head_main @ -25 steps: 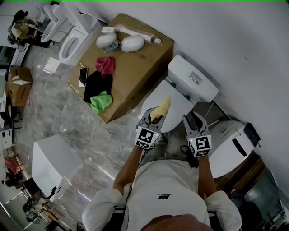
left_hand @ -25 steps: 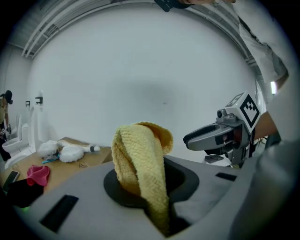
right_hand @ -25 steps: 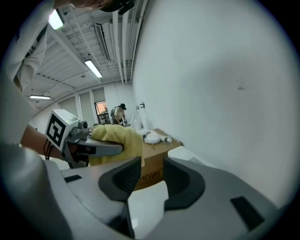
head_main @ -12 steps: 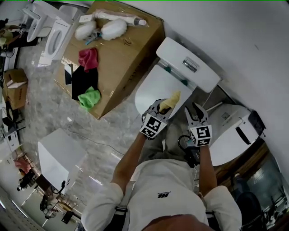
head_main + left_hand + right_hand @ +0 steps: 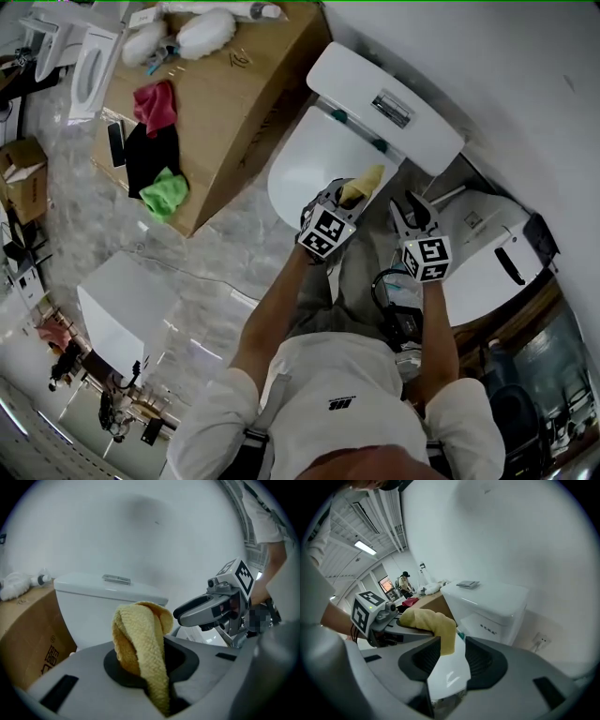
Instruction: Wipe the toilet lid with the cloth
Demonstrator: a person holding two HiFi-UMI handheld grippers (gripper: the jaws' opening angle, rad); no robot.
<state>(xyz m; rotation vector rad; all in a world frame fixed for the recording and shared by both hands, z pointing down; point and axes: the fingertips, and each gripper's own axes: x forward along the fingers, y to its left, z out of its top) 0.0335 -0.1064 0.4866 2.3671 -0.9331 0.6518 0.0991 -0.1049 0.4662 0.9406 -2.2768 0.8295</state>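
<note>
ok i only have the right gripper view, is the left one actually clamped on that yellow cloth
observer: yes, the left gripper view shows the left gripper shut on the yellow cloth, which sticks up out of the jaws
operator: is the seat lid down
observer: yes, head view shows the toilet lid closed flat
operator: any spare cloths around
observer: a red cloth, a black cloth and a green cloth lie on the cardboard box left of the toilet
</note>
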